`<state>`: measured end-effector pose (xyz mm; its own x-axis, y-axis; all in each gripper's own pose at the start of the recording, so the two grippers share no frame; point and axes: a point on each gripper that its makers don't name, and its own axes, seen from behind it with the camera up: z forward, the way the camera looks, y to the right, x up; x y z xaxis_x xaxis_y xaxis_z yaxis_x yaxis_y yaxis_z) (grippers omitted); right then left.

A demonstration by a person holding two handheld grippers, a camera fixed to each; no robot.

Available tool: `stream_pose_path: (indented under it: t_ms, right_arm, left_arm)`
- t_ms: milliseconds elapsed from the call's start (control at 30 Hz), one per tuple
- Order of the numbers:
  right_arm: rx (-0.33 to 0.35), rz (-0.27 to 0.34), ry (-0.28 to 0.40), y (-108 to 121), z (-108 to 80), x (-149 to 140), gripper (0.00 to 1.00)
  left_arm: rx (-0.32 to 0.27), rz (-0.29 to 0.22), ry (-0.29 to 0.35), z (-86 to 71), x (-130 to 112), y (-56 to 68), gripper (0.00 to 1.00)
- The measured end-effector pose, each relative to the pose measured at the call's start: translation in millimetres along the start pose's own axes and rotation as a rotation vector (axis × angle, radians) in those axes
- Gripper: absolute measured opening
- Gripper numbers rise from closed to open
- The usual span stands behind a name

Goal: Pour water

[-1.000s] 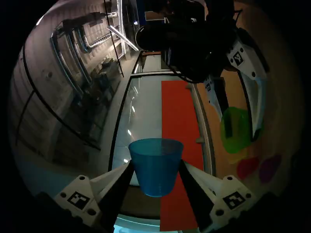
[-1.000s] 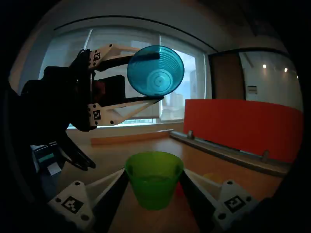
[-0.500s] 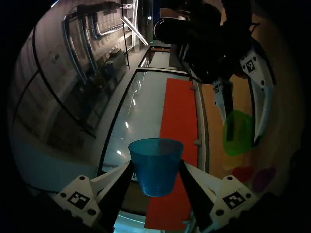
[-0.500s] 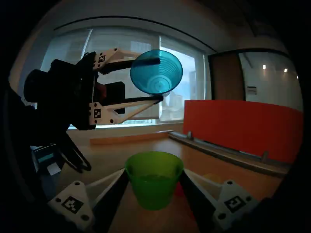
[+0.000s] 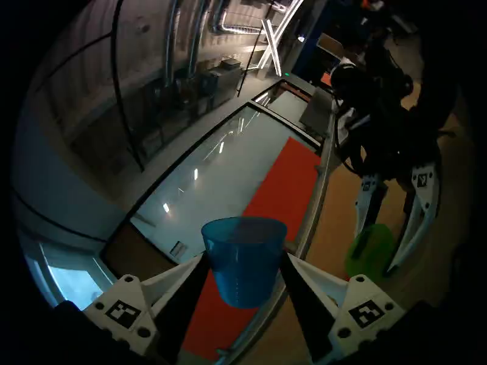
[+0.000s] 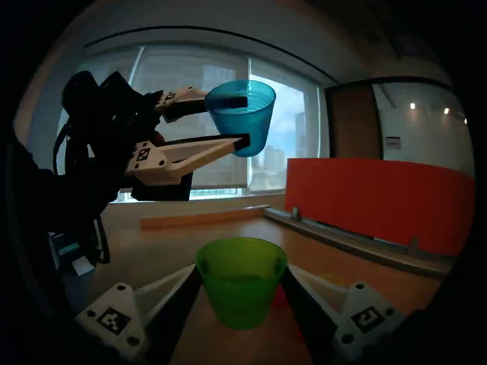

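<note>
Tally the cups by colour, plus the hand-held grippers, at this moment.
Blue cup: 1
Green cup: 1
Hand-held gripper: 2 (left hand-held gripper, right hand-held gripper)
Total: 4

red thing (image 6: 279,297) mostly hidden, behind green cup (image 6: 241,281)

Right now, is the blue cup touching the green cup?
Apart. The right gripper view shows the blue cup held well above the green cup, with the window showing between them.
</note>
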<state>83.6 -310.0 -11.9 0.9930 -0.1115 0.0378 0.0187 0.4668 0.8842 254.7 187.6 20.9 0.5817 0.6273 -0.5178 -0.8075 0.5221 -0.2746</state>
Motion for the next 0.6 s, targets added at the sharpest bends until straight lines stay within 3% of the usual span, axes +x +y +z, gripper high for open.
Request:
stream_pose_path:
  t_ms: [600]
  right_arm:
    - [-0.011,-0.004,0.018,3,-2.4,7,0.89]
  left_arm:
    - [-0.031,-0.553,-0.015,-2.7,-12,-10.8,0.81]
